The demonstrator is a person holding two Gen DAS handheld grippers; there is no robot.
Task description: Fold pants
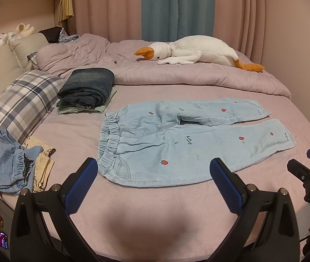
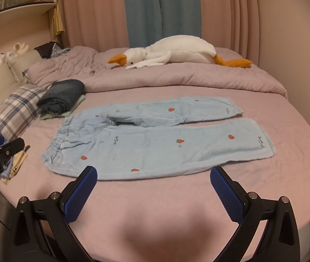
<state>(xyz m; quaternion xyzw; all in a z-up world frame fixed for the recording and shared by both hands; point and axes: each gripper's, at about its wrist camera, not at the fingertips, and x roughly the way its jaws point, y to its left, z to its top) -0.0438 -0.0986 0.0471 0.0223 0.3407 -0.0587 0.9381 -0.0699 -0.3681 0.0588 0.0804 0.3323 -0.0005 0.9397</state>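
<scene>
The left gripper (image 1: 154,175) is held with jaws spread and empty, as is the right gripper (image 2: 154,182). Just beyond both sets of fingertips, the light-blue pants (image 1: 176,139) are laid flat on the bed (image 1: 155,207), unfolded, waistband toward the left gripper. Farther off, folded jeans (image 1: 88,86) and a plush goose (image 1: 196,51) are seen.

- Pants (image 1: 176,144): thin, pale blue denim-like cloth, matt, with small stitched red strawberries and a gathered elastic waistband.
- Bed sheet (image 1: 155,200): smooth, matt mauve cloth.
- Quilt (image 1: 176,74): same mauve cloth, puckered.
- Goose toy (image 1: 198,51): white plush, fuzzy.
- Left claw (image 1: 155,174): matt black plastic arms, blue cross-hatched rubbery pads, shiny metal screws.
- Folded jeans (image 1: 89,85): dark, coarse denim.
</scene>
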